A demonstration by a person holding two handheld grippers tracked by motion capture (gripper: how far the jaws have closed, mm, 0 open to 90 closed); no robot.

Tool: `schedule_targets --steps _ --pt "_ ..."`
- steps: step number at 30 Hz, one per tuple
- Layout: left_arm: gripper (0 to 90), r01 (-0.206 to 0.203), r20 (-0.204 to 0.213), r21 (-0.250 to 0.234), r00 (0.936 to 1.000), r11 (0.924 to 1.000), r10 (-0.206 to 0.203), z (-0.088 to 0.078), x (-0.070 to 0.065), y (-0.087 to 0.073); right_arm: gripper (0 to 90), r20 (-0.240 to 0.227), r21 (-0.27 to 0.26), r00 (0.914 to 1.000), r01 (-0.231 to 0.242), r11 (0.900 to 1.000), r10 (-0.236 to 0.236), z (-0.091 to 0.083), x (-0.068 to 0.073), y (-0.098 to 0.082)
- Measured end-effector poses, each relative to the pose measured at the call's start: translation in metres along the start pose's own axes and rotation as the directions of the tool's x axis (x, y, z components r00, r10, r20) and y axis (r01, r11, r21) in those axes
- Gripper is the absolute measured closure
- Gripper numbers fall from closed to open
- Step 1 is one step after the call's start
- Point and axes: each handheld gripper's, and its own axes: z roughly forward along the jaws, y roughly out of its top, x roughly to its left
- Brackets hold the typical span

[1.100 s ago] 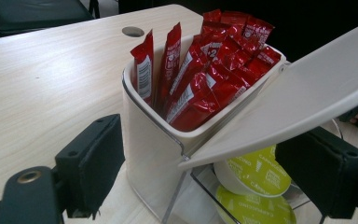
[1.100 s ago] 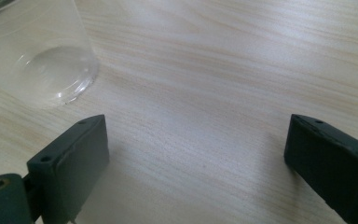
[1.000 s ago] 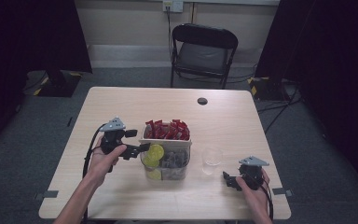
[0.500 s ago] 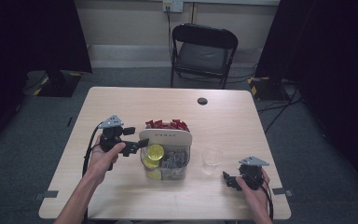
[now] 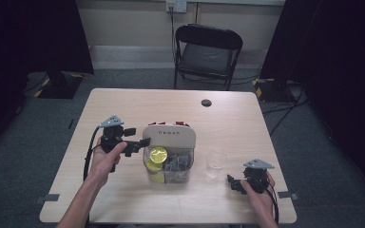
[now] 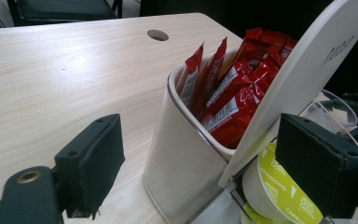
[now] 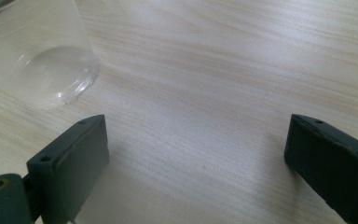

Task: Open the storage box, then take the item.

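Pale wood-grain table (image 5: 123,104), set before a black folding chair (image 5: 208,52) and dark curtains; a small round black grommet hole (image 5: 206,102) near its far edge.

Item 1: cream and clear plastic organiser box (image 5: 168,161), mid-table. Far compartment holds red foil sachets (image 6: 228,88), standing upright and packed close. Near compartment holds yellow-lidded coffee capsules (image 5: 158,154) and some grey ones I cannot make out clearly.

Item 2: cream rounded lid (image 6: 303,79) of that box, tilted partway over the sachets, neither fully up nor fully shut.

Item 3: my left tongs (image 5: 138,142), jaws apart, at the box's left side. In the left gripper view one jaw sits just beside the lid's lower edge and a capsule; whether it touches the lid I cannot tell.

Item 4: clear plastic cup (image 5: 216,163), empty by the look of it, standing just right of the box.

Item 5: my right tongs (image 5: 234,184), jaws wide apart over bare table, gripping nothing, near the cup.

Risks, as I judge them: the lid is unclamped, so it may drop or swing if my left jaw slips. A sideways nudge could shove the light box into the cup and tip it. Sachets standing proud may catch under the lid.
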Motion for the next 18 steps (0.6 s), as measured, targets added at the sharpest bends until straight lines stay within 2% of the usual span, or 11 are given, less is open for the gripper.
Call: schedule_targets --steps 10,13,14,16,17,18 --pt "16.3 0.01 -0.015 -0.006 0.9998 0.9999 -0.01 -0.0049 0.0009 -0.0009 5.4 -0.002 0.005 1.0 -0.003 1.0 0.003 0.0006 -0.0004 0.0008" --pt "16.5 0.0 -0.019 0.004 0.9998 1.0 0.0 -0.004 0.0004 -0.0012 5.6 -0.007 0.003 1.0 -0.004 1.0 0.004 0.0 -0.0007 0.0003" --pt "16.3 -0.003 -0.017 0.006 0.9999 1.0 0.003 -0.0036 0.0007 -0.0011 6.6 -0.01 0.005 1.0 -0.001 1.0 0.001 -0.0001 -0.0006 0.0006" --pt "15.6 -0.005 -0.01 0.009 0.9999 0.9999 0.005 -0.0028 0.0019 -0.0006 16.6 -0.021 -0.009 0.9998 -0.003 1.0 0.003 -0.0013 -0.0013 0.0017" --pt "15.2 -0.007 -0.008 0.012 0.9999 0.9999 0.007 -0.0027 0.0022 -0.0001 17.6 -0.03 -0.012 0.9995 -0.007 1.0 0.006 -0.0025 -0.0014 0.0022" --pt "15.1 -0.002 -0.007 0.008 1.0 1.0 0.002 -0.0022 0.002 -0.0001 13.4 -0.036 -0.015 0.9993 -0.006 1.0 0.005 -0.0033 -0.0018 0.0024"
